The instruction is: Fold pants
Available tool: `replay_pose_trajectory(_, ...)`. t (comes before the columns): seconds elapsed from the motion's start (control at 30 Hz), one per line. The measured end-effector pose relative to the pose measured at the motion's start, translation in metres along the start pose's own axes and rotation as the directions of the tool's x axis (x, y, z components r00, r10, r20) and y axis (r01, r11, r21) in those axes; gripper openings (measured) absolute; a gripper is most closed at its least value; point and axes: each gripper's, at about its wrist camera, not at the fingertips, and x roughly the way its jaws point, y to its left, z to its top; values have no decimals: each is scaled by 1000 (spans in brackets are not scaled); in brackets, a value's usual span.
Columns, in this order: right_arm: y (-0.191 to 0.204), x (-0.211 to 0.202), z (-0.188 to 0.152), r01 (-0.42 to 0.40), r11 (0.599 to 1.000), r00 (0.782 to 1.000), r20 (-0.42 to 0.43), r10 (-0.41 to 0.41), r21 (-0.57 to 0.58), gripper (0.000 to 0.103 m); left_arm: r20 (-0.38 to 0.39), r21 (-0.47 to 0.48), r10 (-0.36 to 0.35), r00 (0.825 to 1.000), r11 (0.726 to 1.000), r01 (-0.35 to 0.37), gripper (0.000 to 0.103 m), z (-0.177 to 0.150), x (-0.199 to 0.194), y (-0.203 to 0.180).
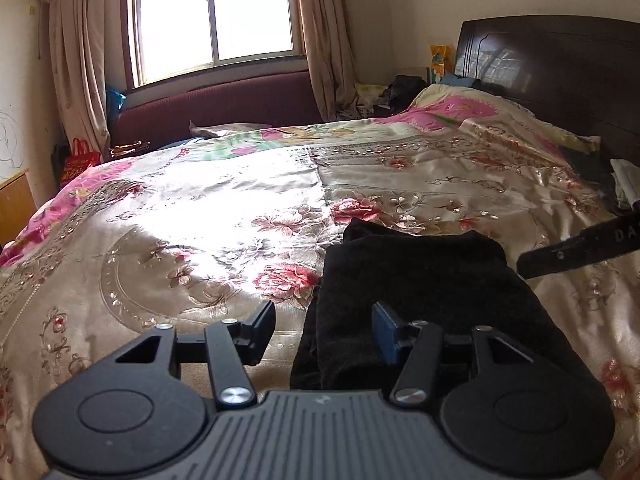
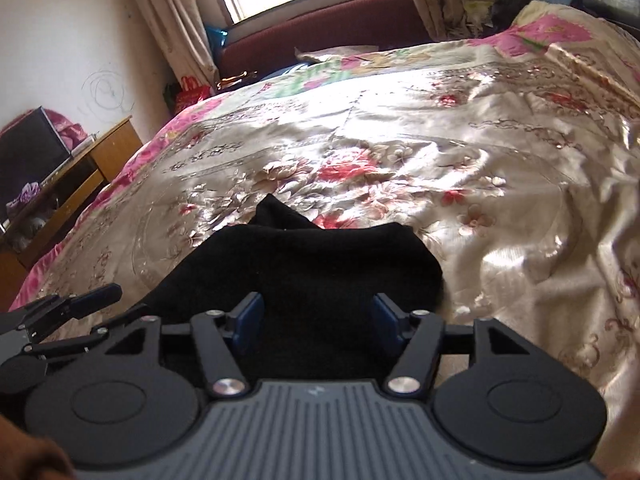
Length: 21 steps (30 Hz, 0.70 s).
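The black pants (image 1: 424, 288) lie folded in a compact bundle on the floral bedspread (image 1: 208, 216). In the right wrist view the pants (image 2: 304, 268) fill the middle foreground. My left gripper (image 1: 324, 332) is open, hovering over the bundle's left edge, with its right finger above the cloth and its left finger above the bedspread. My right gripper (image 2: 316, 322) is open, both fingers above the near part of the bundle, holding nothing. The right gripper shows at the right edge of the left wrist view (image 1: 580, 248); the left gripper shows at the lower left of the right wrist view (image 2: 68, 312).
The bed's dark headboard (image 1: 560, 76) stands at the right. A maroon sofa (image 1: 224, 104) and a curtained window (image 1: 216, 12) lie beyond the bed. A wooden desk (image 2: 80, 168) with clutter stands left of the bed.
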Motion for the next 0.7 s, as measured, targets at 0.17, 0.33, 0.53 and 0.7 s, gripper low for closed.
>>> replay_pose_trajectory(0.17,-25,-1,-39,14,985,998,-67,-2,172,69,-45,-47,-102,994,994,99,71,0,13,16)
replay_pose_trajectory(0.33,-39,22,-55,-75,939,991,-77,106,335,70,-109,-51,-196,974,980,191,82,-7,37,20)
replay_pose_trajectory(0.53,-40,59,-49,-152,917,984,-31,176,368,75,-167,-227,-316,934,934,276,103,-17,80,45)
replay_pose_trajectory(0.7,-44,72,-38,-169,908,978,-46,201,383,65,-168,-284,-360,918,909,304,90,-19,81,26)
